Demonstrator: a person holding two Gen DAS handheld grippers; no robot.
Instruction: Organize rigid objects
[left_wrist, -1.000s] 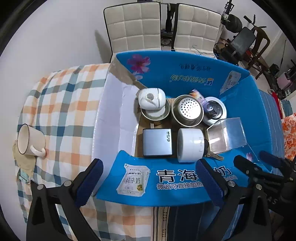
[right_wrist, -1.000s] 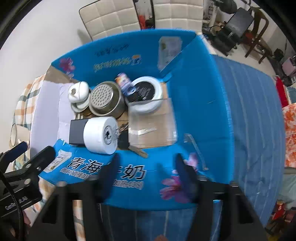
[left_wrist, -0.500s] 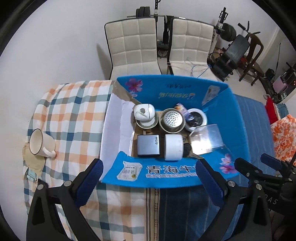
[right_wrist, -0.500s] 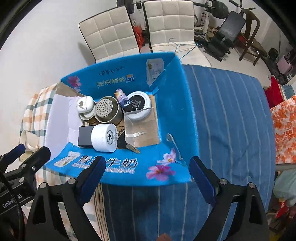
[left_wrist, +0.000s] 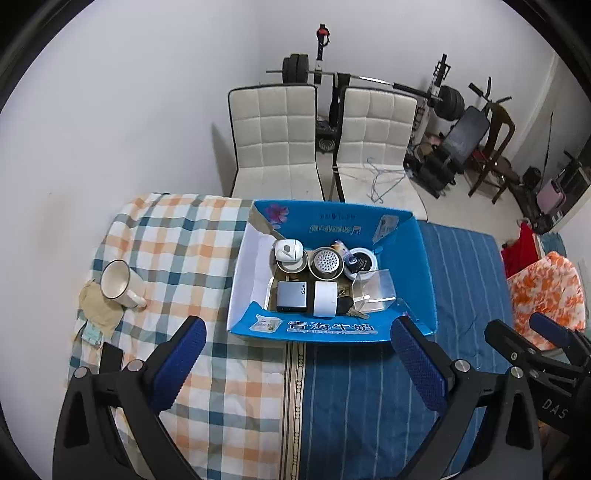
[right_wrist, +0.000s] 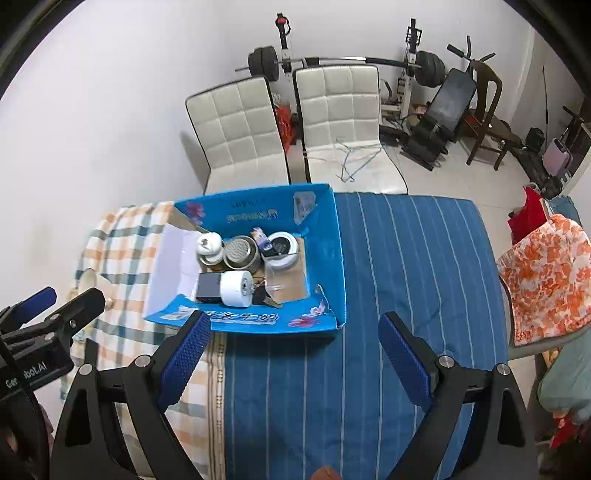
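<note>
The blue box (left_wrist: 413, 266) sits in the middle of the desk (left_wrist: 369, 387), straddling the seam between the checked cloth (left_wrist: 177, 236) and the striped blue cloth (right_wrist: 406, 258). Its near flap hides the feet of the front row: a grey charger (left_wrist: 291, 295), a white roll (left_wrist: 325, 298) and keys (left_wrist: 349, 308). A clear case (left_wrist: 373, 291) is hard to read against the cardboard floor. In the far row a small can (left_wrist: 341, 249) is half hidden between the metal strainer (left_wrist: 326, 262) and a white-rimmed dish (left_wrist: 363, 260); a white jar (left_wrist: 289, 251) stands left of them. A mug (left_wrist: 118, 284) lies on its side near the desk's left edge. Both the left claw (left_wrist: 295, 354) and the right claw (right_wrist: 295, 343) hang spread wide with nothing between their pads, over open cloth on the near side of the box. The desk's right half is bare stripes. Two chairs (left_wrist: 314, 140) press against the far edge.
</note>
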